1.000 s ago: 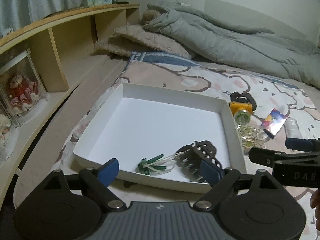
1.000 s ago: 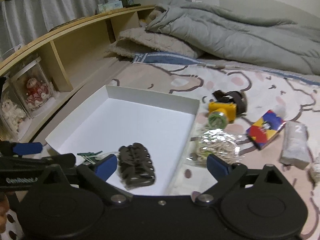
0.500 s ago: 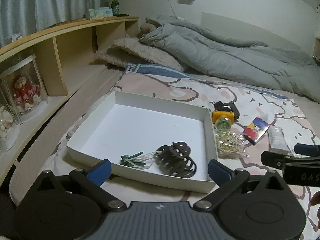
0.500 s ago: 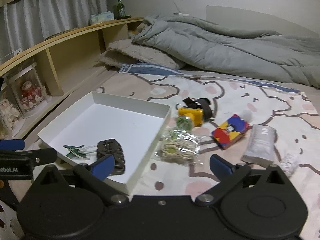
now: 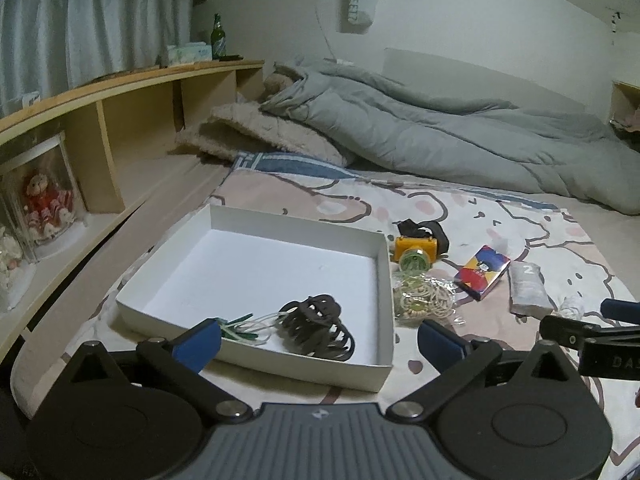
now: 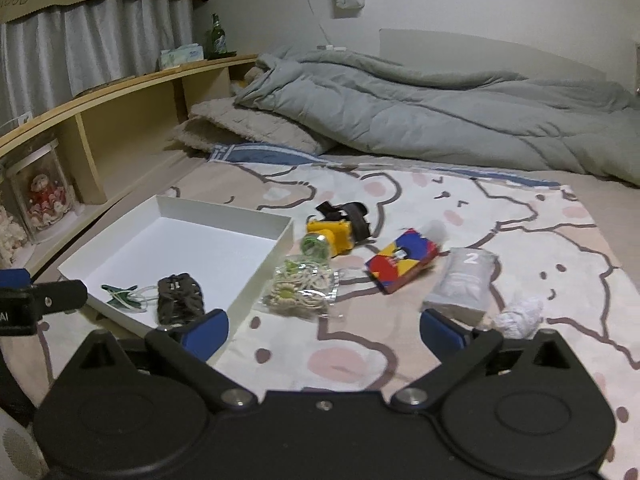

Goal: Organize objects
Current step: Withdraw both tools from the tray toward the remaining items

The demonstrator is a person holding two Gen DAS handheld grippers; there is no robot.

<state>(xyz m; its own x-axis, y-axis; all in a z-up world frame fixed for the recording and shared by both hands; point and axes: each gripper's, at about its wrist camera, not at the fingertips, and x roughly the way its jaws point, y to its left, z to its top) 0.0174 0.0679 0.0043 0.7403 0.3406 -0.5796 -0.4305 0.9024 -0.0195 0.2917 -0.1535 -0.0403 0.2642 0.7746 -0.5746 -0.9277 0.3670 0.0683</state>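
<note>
A white shallow box (image 5: pixel 379 244) (image 6: pixel 287 234) lies on the bed with a dark claw hair clip (image 5: pixel 316 326) (image 6: pixel 178 298) and a green-and-white tie (image 5: pixel 240 326) (image 6: pixel 122 296) inside. Right of the box lie a clear bag of rubber bands (image 5: pixel 422 300) (image 6: pixel 302 288), a yellow headlamp (image 5: pixel 416 246) (image 6: pixel 336 232), a colourful card box (image 5: pixel 482 272) (image 6: pixel 402 260), a white packet marked 2 (image 5: pixel 528 288) (image 6: pixel 464 282) and a crumpled tissue (image 6: pixel 518 316). My left gripper (image 5: pixel 318 344) is open and empty at the box's near edge. My right gripper (image 6: pixel 324 328) is open and empty, above the sheet near the bag.
A wooden shelf unit (image 5: pixel 132 128) runs along the left with a doll in a clear case (image 5: pixel 44 200). A grey duvet (image 5: pixel 440 132) and a beige pillow (image 5: pixel 260 136) lie at the far end of the bed.
Both grippers have pulled back and up from the box, so more of the bed shows. The hair clip stays in the box. Both grippers remain open.
</note>
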